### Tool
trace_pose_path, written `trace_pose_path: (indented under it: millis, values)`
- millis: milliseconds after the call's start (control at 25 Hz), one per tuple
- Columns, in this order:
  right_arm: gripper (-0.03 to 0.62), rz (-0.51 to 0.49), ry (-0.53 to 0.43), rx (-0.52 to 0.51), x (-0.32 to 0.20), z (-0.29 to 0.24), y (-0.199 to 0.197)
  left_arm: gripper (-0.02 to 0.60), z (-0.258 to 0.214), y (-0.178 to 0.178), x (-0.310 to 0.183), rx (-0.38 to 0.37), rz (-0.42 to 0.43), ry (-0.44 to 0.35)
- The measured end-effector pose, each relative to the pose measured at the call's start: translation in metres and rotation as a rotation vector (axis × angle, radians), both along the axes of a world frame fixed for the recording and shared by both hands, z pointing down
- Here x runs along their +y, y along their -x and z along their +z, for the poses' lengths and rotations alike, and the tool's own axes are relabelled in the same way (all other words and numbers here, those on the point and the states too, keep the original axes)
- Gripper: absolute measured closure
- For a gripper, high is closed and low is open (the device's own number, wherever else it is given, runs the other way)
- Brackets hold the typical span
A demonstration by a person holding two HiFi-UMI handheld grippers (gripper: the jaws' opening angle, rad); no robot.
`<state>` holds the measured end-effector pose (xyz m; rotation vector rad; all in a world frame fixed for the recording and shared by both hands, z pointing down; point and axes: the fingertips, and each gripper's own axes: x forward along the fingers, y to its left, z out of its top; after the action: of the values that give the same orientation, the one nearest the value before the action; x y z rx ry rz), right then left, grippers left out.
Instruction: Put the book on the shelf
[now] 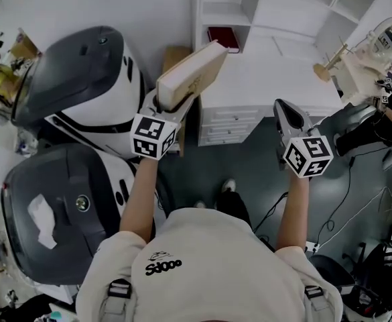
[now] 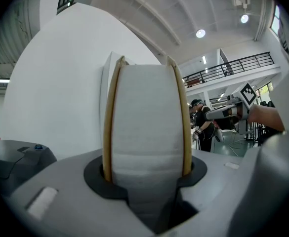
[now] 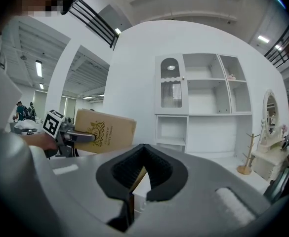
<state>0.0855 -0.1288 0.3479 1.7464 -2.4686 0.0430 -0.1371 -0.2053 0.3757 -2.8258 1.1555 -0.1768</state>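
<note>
My left claw [image 2: 146,177] is clamped on the book [image 2: 146,127], one pad on each cover, with the page edge facing me. My right claw [image 3: 143,168] is closed on nothing. The book hangs in the air, short of the white shelf [image 1: 198,19] and near the worktop's [image 1: 276,79] left edge. I'd aim it spine-first at an open compartment, keep it square, and let go only once it's seated.

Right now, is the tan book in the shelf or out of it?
Out: the left hand-held gripper grips the tan book, short of the white shelf.
</note>
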Motion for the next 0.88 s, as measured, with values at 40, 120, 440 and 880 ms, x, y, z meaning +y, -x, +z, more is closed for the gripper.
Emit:
trace_pose_path:
  millis: [40,120,440,880]
  values:
    - [0.592,-0.004,0.002,0.002,-0.006,0.001,-0.001,0.337,0.001,-0.002,-0.006,-0.001,-0.001,0.000]
    - [0.592,-0.011,0.000,0.005,-0.020,0.002,-0.004,0.339,0.002,-0.005,-0.019,-0.003,-0.006,-0.001]
    - [0.592,-0.052,-0.042,0.004,-0.098,-0.010,-0.040,0.339,-0.007,-0.040,-0.088,-0.009,-0.038,-0.031]
    - [0.592,-0.103,0.000,-0.004,-0.216,-0.014,-0.099,0.337,-0.029,-0.102,-0.197,-0.083,-0.077,-0.061]
